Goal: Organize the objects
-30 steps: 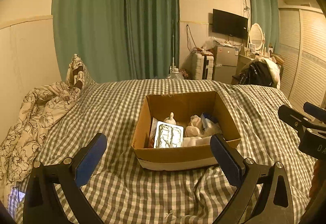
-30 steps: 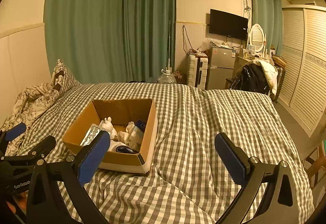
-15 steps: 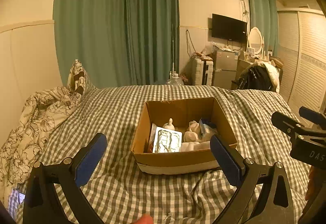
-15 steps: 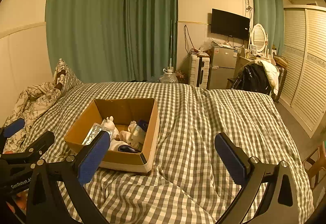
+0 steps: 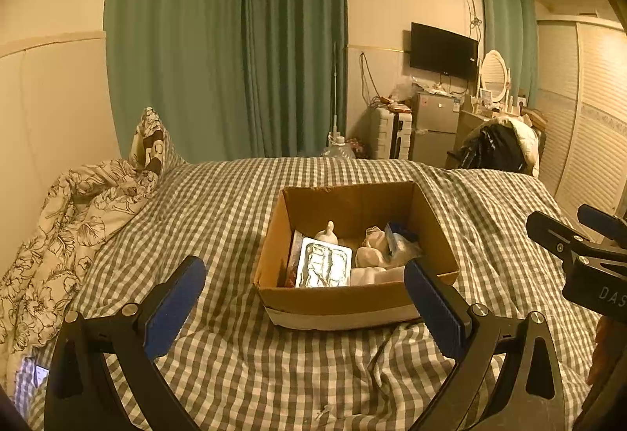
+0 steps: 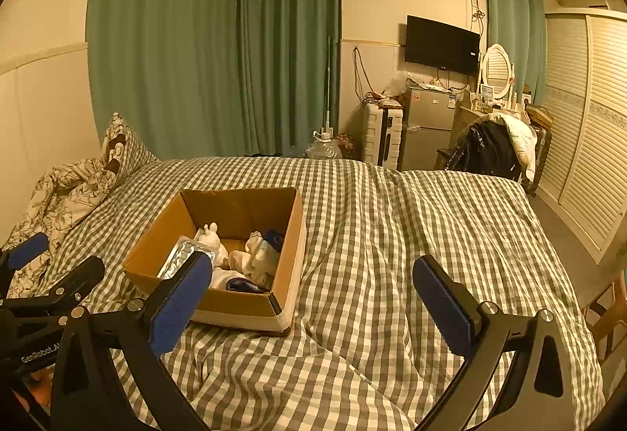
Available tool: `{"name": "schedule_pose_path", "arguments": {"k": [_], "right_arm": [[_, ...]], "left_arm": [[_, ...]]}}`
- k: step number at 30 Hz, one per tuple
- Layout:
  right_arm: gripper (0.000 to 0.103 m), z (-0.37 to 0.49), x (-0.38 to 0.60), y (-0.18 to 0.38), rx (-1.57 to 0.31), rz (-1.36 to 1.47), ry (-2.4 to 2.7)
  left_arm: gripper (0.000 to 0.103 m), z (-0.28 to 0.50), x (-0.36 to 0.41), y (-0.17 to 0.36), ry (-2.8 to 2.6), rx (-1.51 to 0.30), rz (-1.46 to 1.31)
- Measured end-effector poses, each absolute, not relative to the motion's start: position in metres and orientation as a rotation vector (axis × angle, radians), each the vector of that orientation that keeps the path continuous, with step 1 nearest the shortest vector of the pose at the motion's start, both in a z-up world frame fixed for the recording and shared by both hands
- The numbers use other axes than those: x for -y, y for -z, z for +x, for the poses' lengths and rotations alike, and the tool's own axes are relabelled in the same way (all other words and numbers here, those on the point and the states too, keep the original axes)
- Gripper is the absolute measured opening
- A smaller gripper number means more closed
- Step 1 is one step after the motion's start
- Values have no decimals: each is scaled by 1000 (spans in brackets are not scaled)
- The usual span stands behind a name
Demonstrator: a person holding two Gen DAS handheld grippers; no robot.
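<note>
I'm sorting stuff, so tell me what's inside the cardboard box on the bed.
The cardboard box holds a silver foil pack, a small white figure, pale bundles and something blue. Anything beneath them, and the box floor, is covered.

The bed (image 5: 219, 196), spread with a rumpled grey-and-white checked cover (image 6: 392, 235), carries an open cardboard box (image 5: 345, 303) sitting upright near its middle, while a crumpled floral quilt (image 5: 66, 219) and a patterned pillow (image 5: 151, 141) lie heaped against the wall at its left edge.
</note>
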State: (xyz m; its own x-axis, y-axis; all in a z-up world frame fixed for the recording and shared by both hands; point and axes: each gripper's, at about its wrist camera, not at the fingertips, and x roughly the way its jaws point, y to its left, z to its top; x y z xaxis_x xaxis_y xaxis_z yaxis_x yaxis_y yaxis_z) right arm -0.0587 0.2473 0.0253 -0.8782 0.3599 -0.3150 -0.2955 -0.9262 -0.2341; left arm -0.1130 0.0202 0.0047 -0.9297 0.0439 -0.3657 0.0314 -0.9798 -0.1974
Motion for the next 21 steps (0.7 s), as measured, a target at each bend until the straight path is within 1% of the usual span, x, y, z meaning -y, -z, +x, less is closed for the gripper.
{"name": "schedule_pose_path", "arguments": {"k": [21], "right_arm": [[103, -60, -247, -24, 261, -520, -2745]], "left_arm": [[103, -112, -22, -4, -3062, 304, -594]]}}
